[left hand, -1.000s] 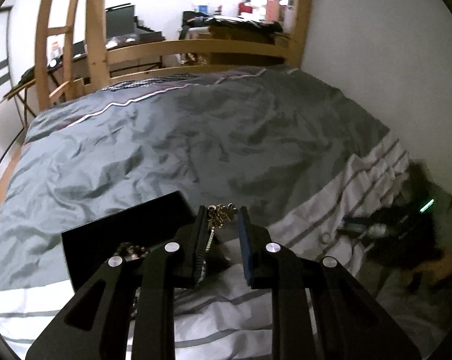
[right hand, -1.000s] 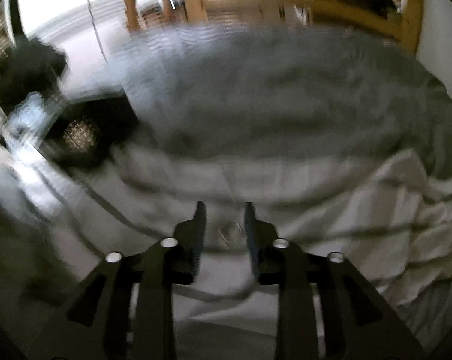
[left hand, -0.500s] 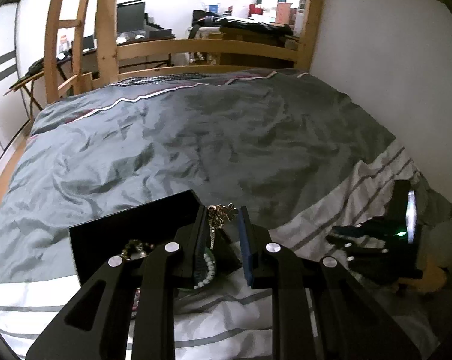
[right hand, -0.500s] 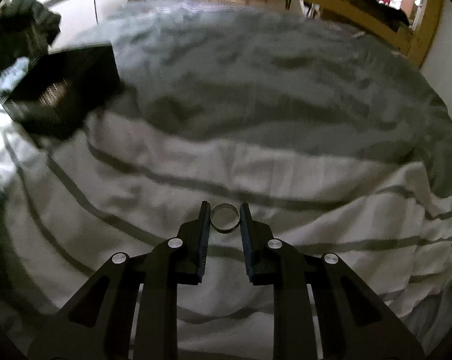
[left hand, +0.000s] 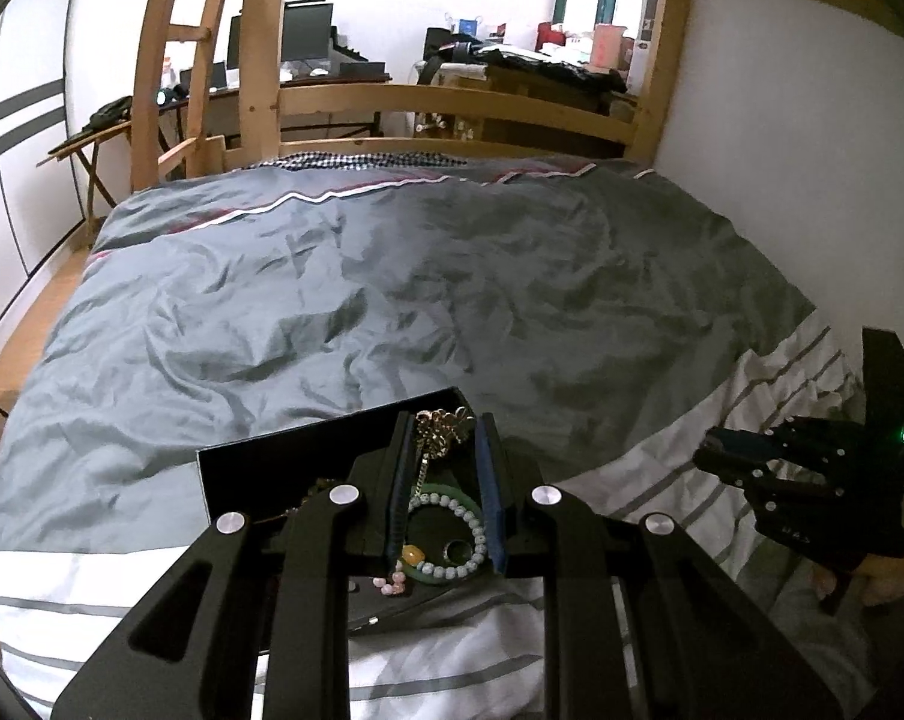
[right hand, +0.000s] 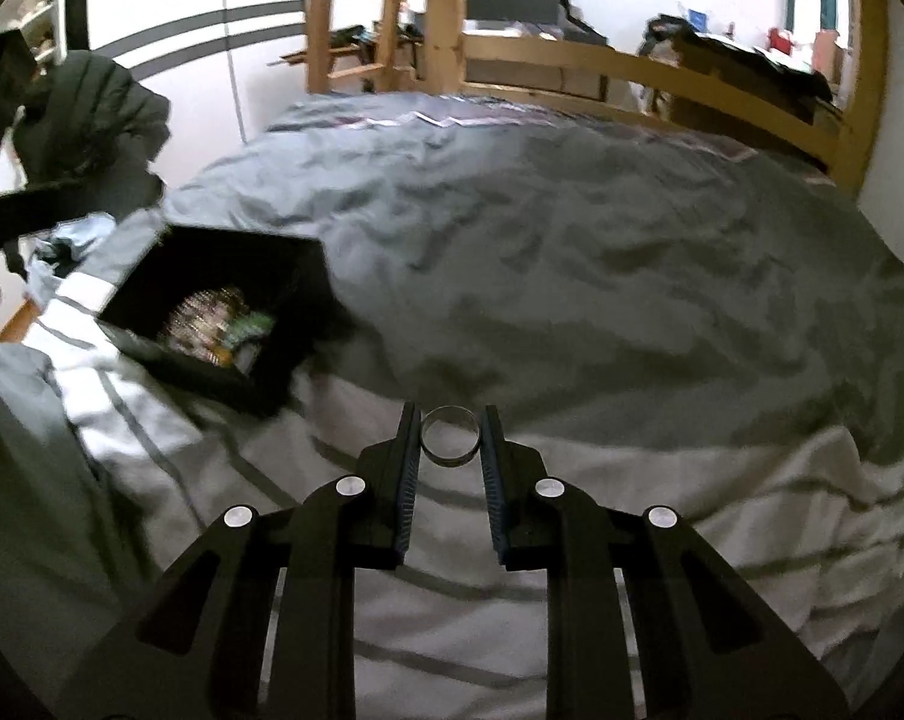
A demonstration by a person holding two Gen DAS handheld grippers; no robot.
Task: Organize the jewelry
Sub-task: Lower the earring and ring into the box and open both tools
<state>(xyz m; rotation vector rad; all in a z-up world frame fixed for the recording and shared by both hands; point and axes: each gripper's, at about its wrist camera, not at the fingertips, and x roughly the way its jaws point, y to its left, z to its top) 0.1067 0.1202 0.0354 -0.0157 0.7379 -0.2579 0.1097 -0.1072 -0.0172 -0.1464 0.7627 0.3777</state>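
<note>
My left gripper (left hand: 443,420) is shut on a gold necklace (left hand: 439,427); its ornament sits between the fingertips and its chain hangs along the left finger. It is just above the open black jewelry box (left hand: 272,462), where a green bead bracelet (left hand: 473,531), pink beads and a small ring lie. My right gripper (right hand: 450,415) is shut on a silver ring (right hand: 450,462), held above the striped white sheet. In the right wrist view the jewelry box (right hand: 230,252) lies to the left, further back on the bed. In the left wrist view the right gripper (left hand: 746,459) shows at the far right.
A creased grey duvet (left hand: 392,276) covers most of the bed, and a white striped sheet (right hand: 632,510) lies near me. A wooden bed rail (left hand: 452,99) closes the far end, with a white wall (left hand: 812,150) on the right. A dark sleeve (right hand: 86,120) hangs at the left.
The right gripper closed on the silver ring and lifted it off the sheet. The left gripper moved over the black box with the gold necklace, bringing the box's contents into view.
</note>
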